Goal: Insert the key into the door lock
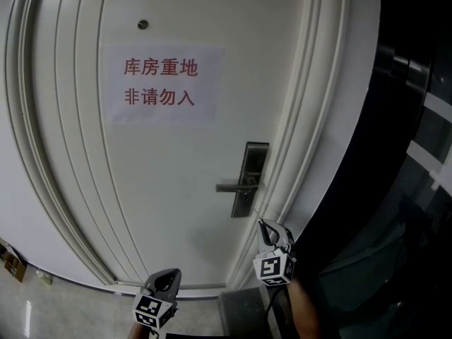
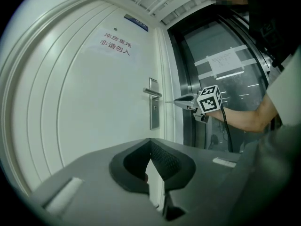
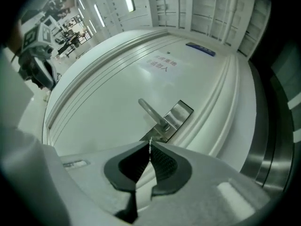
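A white door (image 1: 162,189) carries a steel lock plate (image 1: 251,179) with a lever handle (image 1: 232,186). My right gripper (image 1: 265,224) is shut on a thin silver key (image 3: 150,145), level, just below and to the right of the plate, apart from it. In the left gripper view the key (image 2: 169,101) points from the right gripper (image 2: 182,100) at the lock plate (image 2: 154,108), a short gap away. In the right gripper view the lock plate (image 3: 178,116) and handle (image 3: 149,110) lie straight ahead. My left gripper (image 1: 168,275) hangs lower left, jaws together, empty.
A paper sign (image 1: 164,83) with red characters is taped to the door, and a small peephole (image 1: 143,25) sits above it. Ribbed white door frame (image 1: 311,119) runs along the right. Dark glass panels (image 1: 417,154) stand further right. Pale floor (image 1: 42,309) lies below.
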{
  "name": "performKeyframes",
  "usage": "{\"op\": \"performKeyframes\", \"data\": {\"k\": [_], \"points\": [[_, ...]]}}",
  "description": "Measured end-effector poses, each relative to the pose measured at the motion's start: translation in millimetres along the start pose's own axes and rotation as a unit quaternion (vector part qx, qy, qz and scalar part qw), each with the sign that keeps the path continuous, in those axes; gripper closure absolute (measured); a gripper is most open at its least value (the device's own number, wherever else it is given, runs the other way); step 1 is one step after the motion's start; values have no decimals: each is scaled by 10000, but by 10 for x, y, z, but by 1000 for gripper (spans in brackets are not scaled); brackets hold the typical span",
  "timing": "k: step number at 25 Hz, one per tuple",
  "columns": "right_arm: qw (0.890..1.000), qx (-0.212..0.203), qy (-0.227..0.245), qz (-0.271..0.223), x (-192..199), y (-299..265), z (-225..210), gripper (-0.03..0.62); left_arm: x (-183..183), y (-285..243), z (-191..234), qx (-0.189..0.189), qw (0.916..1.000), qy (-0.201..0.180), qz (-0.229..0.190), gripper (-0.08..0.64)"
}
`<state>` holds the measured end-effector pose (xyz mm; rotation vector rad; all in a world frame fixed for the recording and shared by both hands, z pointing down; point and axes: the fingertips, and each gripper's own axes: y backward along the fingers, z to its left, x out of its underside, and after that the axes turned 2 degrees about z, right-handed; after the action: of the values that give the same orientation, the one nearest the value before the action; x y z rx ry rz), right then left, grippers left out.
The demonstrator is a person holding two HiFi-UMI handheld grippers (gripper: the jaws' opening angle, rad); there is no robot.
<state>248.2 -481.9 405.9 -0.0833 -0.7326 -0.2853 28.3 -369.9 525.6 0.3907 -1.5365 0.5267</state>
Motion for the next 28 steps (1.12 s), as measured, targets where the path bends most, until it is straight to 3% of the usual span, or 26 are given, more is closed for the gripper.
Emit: {"op": "performKeyframes", "data": {"k": [10, 20, 28], "points": [[9876, 143, 1518, 379, 82, -394, 47, 581, 34, -7, 101, -133, 9999, 32, 52, 558], [9734, 210, 2221, 515, 176, -605, 102, 581, 64, -57, 174, -212, 9997, 84, 74, 558], [9707, 220, 2318, 599, 179, -678, 70, 581, 68, -103, 235, -256, 9996, 98, 91, 558]]}}
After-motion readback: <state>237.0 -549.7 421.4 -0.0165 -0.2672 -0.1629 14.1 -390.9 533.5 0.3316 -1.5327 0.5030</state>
